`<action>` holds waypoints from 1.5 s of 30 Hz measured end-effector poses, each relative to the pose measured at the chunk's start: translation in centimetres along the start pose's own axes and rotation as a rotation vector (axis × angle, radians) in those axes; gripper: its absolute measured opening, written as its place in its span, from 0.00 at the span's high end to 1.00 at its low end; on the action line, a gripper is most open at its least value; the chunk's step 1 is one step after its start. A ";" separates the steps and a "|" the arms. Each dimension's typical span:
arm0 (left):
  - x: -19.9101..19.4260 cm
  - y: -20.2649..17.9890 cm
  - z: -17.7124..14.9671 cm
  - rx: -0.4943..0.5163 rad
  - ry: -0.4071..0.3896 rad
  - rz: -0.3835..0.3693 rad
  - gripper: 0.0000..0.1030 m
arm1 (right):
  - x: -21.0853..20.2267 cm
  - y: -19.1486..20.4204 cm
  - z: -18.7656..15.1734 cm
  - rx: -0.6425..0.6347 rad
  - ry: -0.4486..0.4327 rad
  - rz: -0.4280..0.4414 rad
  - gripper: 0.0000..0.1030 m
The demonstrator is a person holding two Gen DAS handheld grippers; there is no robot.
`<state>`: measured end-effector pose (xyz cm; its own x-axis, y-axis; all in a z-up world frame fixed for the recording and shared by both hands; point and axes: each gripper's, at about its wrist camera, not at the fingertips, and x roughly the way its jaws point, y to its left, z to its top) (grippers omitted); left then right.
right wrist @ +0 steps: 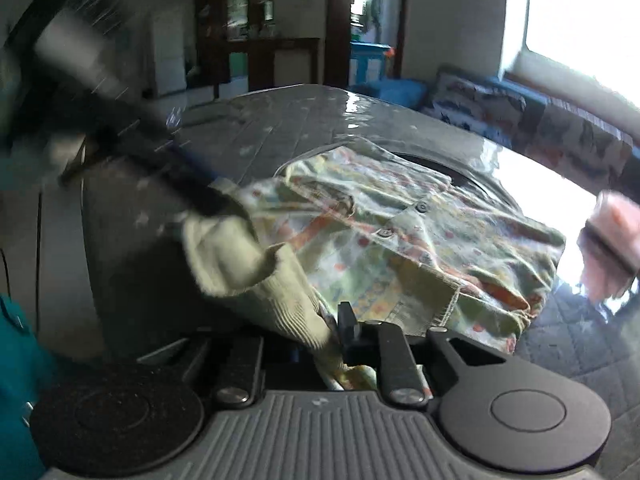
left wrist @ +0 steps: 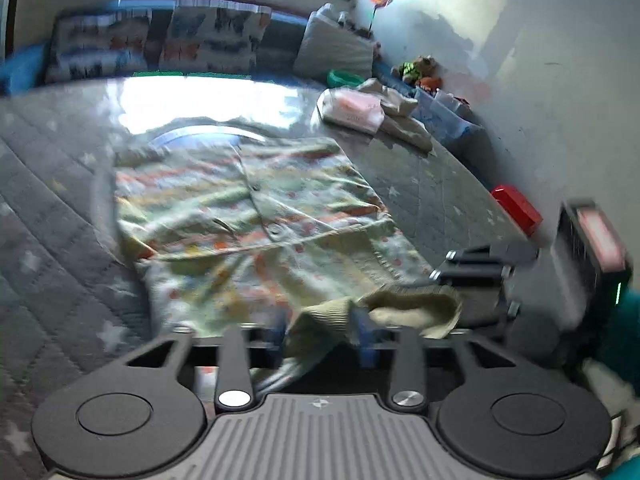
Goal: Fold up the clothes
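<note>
**Both tongs clamp the ribbed hem of a patterned jacket**

Left gripper (left wrist: 324, 336) comes first: its blue-padded fingers (left wrist: 366, 340) are clenched on the ribbed cream hem (left wrist: 332, 312) of a patterned jacket (left wrist: 256, 208). Fabric bunches between the pads and droops toward the camera. The garment lies spread on a grey quilted bed cover (left wrist: 48, 208) printed with pale stars, buttons facing up, its far edge toward a row of printed cushions (left wrist: 160, 46) under a window. To the right on the cover sits a pale plastic-wrapped packet (left wrist: 352, 110) beside a crumpled beige cloth (left wrist: 400, 114), and a red box (left wrist: 516, 208) rests near the wall.

Right gripper (right wrist: 320, 340) is likewise closed on the same ribbed band (right wrist: 280, 304), which runs between its fingers. In the right wrist view the other tool crosses the upper left as a dark blurred shape, holding the cream cuff end (right wrist: 224, 248). The jacket drapes over the cover's edge, and blur hides finer detail. At far left, 1 teal sleeve (right wrist: 16, 380) shows.
</note>
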<state>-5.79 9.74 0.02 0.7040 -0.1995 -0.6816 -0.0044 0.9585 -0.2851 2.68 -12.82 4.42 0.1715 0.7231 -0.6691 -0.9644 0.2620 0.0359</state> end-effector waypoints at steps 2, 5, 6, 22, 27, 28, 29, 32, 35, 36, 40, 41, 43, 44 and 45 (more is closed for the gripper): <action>-1.0 -0.1 -1.1 0.061 -0.037 0.030 0.45 | -0.4 -0.5 0.6 0.036 0.006 0.020 0.85; -1.4 -0.6 -2.7 0.161 -0.060 0.089 0.41 | -0.6 -1.2 1.3 0.084 0.013 0.041 0.85; -1.2 -0.8 -3.1 0.198 -0.061 0.112 0.40 | -0.5 -1.4 1.6 0.095 0.014 0.044 0.85; 1.7 -1.4 -5.5 0.538 -0.071 0.257 0.90 | -0.8 -1.1 1.7 0.103 -0.020 0.011 0.89; -1.2 -1.8 -5.7 0.525 -0.098 0.193 0.91 | -2.5 0.2 1.1 0.066 -0.035 0.025 0.91; -1.9 -2.0 -5.8 0.521 -0.097 0.177 0.92 | -3.0 0.5 1.0 0.059 -0.036 0.034 0.91; -2.6 -2.2 -6.0 0.516 -0.095 0.156 0.92 | -3.5 0.9 0.8 0.052 -0.035 0.045 0.91; -5.1 -3.0 -6.7 0.500 -0.095 0.085 0.92 | -5.5 2.0 0.3 0.041 -0.016 0.081 0.92; -7.1 -3.7 -6.9 0.498 -0.111 0.050 0.92 | -7.9 3.1 0.3 0.044 -0.006 0.123 0.93; -7.6 -3.8 -6.8 0.490 -0.118 0.042 0.92 | -8.2 3.1 0.6 0.039 -0.005 0.123 0.93; -7.0 -2.9 -4.7 0.458 -0.141 0.054 0.92 | -9.0 2.9 1.9 0.016 -0.007 0.112 0.93; -6.8 -2.6 -4.2 0.451 -0.147 0.058 0.92 | -8.8 2.4 2.4 0.015 -0.012 0.105 0.94; -6.4 -2.1 -3.1 0.435 -0.159 0.066 0.92 | -8.3 1.4 3.6 0.013 -0.022 0.090 0.94; -6.2 -1.9 -2.5 0.428 -0.165 0.070 0.92 | -8.0 1.1 4.1 0.013 -0.024 0.085 0.94; -6.1 -1.6 -2.0 0.420 -0.170 0.074 0.92 | -7.7 0.6 4.6 0.011 -0.027 0.080 0.94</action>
<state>-11.43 9.02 3.28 0.8195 -0.1250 -0.5593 0.2048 0.9754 0.0820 1.68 -15.23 13.02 0.0992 0.7589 -0.6436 -0.9731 0.2092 0.0968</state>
